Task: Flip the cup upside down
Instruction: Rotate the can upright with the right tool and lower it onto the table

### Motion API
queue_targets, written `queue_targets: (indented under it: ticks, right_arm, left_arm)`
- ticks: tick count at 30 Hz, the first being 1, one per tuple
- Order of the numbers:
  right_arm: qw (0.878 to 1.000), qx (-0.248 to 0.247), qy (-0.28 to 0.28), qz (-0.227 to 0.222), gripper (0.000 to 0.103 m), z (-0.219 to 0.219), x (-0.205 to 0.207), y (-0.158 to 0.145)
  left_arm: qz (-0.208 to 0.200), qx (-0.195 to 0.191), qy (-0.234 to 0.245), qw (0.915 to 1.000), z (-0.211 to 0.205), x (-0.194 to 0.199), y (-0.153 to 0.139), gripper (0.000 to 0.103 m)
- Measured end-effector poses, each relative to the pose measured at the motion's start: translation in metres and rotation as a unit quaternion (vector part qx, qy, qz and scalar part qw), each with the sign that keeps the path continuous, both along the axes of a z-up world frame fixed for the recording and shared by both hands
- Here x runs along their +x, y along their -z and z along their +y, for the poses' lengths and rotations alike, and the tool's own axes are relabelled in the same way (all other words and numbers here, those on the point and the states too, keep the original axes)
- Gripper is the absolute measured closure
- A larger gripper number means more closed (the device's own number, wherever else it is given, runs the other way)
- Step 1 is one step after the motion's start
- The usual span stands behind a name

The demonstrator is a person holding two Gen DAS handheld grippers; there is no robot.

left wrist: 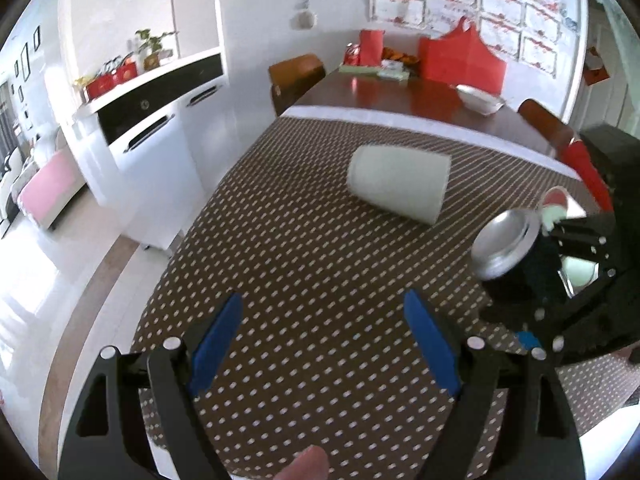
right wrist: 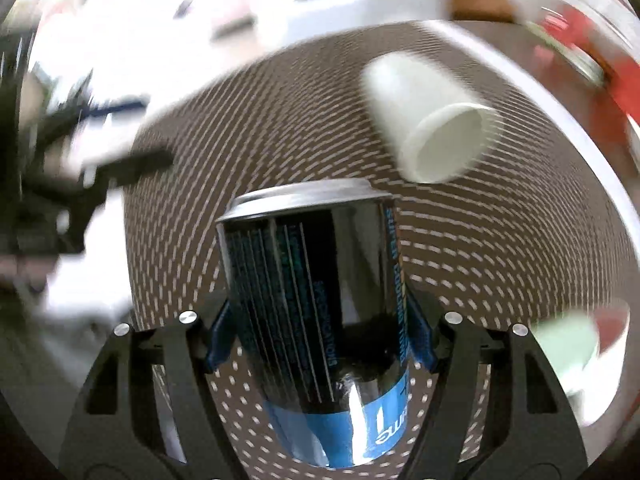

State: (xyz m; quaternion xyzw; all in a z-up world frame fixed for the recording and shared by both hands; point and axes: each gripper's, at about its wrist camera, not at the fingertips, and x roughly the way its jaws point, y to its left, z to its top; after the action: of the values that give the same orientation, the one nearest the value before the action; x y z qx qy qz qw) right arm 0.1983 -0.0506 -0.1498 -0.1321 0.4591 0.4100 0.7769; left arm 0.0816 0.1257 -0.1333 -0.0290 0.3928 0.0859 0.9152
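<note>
Between the blue pads of the right tool [right wrist: 320, 340] sits a dark metal cup [right wrist: 316, 320] with blue lettering, clamped on both sides and held above the dotted brown cloth [right wrist: 500, 260] on the worktop [left wrist: 400, 96], its silver end pointing away from the camera. Beyond it, a white paper cup [right wrist: 428, 116] lies on its side on the cloth. The left tool [left wrist: 320, 344] hovers nearby with its pads spread wide, gripping nothing.
</note>
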Motion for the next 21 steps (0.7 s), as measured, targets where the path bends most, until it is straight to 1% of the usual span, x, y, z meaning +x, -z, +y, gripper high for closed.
queue_targets:
  ticks: [1,2,3,4,5,6,8,9,11,14,16,19,21]
  right_arm:
    - [0.998,0.034,0.047,0.002,0.035,-0.015,0.003,-0.001]
    - [0.994,0.064,0.092,0.001,0.035,-0.028,0.006,-0.001]
    - [0.989,0.083,0.119,-0.001,0.035,-0.037,0.006,-0.002]
    - [0.981,0.114,0.160,-0.001,0.035,-0.050,0.006,0.000]
    - [0.976,0.126,0.179,-0.003,0.035,-0.053,0.001,0.003]
    - [0.968,0.139,0.210,-0.011,0.035,-0.059,0.000,0.004]
    - [0.956,0.153,0.249,-0.026,0.035,-0.064,-0.011,0.010]
    - [0.948,0.159,0.273,-0.039,0.035,-0.063,-0.016,0.011]
    - [0.935,0.165,0.308,-0.056,0.035,-0.064,-0.019,0.016]
    - [0.920,0.162,0.346,-0.087,0.035,-0.051,-0.019,0.027]
    - [0.916,0.155,0.360,-0.084,0.035,-0.046,-0.024,0.032]
    - [0.910,0.146,0.374,-0.100,0.035,-0.039,-0.038,0.036]
    - [0.911,0.144,0.373,-0.104,0.035,-0.036,-0.044,0.037]
  left_arm:
    - [-0.006,-0.001,0.006,1.0000,-0.004,0.002,-0.003,0.021]
    - [-0.010,0.000,0.011,0.9999,-0.008,0.004,-0.005,0.021]
    - [-0.014,0.001,0.017,0.9998,-0.012,0.006,-0.007,0.021]
    - [-0.018,0.001,0.022,0.9996,-0.016,0.008,-0.009,0.021]
    - [-0.020,0.001,0.027,0.9994,-0.019,0.010,-0.011,0.021]
    - [-0.022,0.001,0.032,0.9992,-0.023,0.011,-0.013,0.021]
    - [-0.028,0.001,0.043,0.9987,-0.030,0.013,-0.016,0.021]
    - [-0.030,0.002,0.048,0.9984,-0.034,0.013,-0.018,0.021]
    - [-0.034,0.001,0.056,0.9979,-0.040,0.013,-0.021,0.021]
    - [-0.036,-0.003,0.065,0.9972,-0.047,0.013,-0.022,0.021]
    - [-0.036,-0.005,0.070,0.9969,-0.050,0.013,-0.021,0.021]
    - [-0.035,-0.007,0.076,0.9964,-0.053,0.011,-0.019,0.021]
    - [-0.038,-0.010,0.079,0.9961,-0.053,0.010,-0.018,0.021]
